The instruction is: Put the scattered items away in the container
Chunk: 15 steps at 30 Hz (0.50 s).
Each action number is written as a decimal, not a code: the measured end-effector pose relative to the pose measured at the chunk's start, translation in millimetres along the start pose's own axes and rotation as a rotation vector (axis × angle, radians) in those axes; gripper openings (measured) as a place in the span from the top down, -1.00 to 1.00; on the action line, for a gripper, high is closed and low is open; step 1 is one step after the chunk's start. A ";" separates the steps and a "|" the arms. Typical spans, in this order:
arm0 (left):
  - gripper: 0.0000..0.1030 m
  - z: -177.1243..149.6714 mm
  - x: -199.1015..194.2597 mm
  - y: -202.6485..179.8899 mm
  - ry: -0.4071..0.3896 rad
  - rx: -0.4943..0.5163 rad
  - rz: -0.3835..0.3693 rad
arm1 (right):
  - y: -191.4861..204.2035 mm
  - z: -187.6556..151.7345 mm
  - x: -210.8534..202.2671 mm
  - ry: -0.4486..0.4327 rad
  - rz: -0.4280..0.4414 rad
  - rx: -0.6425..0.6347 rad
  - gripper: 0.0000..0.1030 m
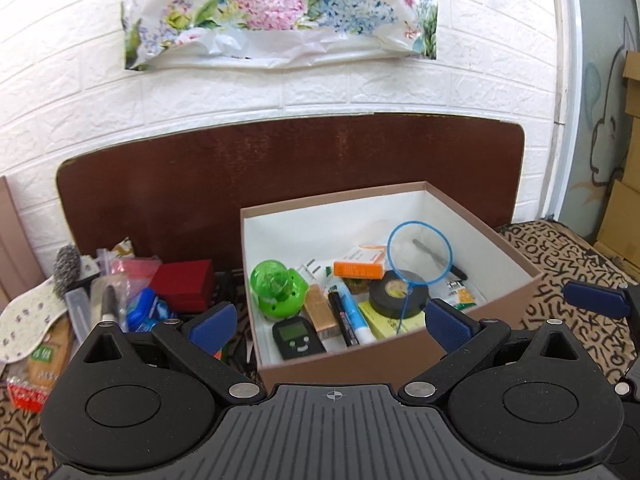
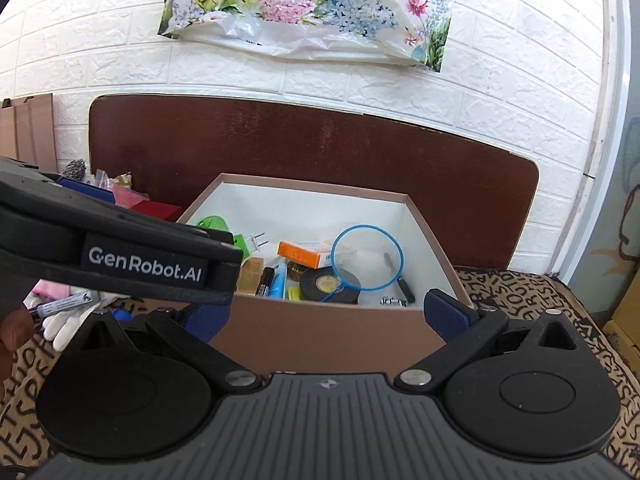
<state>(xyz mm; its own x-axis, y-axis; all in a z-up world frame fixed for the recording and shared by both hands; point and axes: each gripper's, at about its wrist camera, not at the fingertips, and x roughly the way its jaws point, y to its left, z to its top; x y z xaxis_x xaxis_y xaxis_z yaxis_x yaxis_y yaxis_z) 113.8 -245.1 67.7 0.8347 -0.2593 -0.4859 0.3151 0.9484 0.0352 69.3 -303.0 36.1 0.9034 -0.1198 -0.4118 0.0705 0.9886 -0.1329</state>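
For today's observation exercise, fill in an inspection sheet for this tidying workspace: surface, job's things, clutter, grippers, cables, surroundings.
Surface: letter-print cloth.
Job's things: open box already holding green gadget, black tape roll, blue-rimmed net, orange carton.
Clutter: pile left of the box, with red case, steel scourer, biscuit pack.
Grippers: left gripper and right gripper, fingers apart, both empty.
Cables: nothing seen.
Surroundings: brown board, white brick wall, floral bag.

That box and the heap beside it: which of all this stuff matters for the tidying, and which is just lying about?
Part of the job:
- box, already holding tape roll and green gadget
- loose heap to its left: red case, steel scourer, snack packet

Just there:
- floral bag on the wall
- brown board
- patterned cloth
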 end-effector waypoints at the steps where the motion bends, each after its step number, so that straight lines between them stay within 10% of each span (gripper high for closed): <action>1: -1.00 -2.7 -5.4 -1.1 -0.002 0.003 0.003 | 0.8 -2.4 -5.1 0.001 -0.001 0.003 -1.00; 15: -1.00 -44.1 -60.0 -2.8 0.035 -0.018 0.022 | 8.6 -26.9 -53.5 0.025 -0.013 0.019 -1.00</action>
<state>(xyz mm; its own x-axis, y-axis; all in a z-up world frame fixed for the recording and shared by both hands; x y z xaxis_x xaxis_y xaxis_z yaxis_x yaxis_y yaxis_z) 42.9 -224.1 58.2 0.8248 -0.2324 -0.5155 0.2885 0.9570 0.0302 10.2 -290.6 32.8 0.8917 -0.1344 -0.4323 0.0902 0.9885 -0.1211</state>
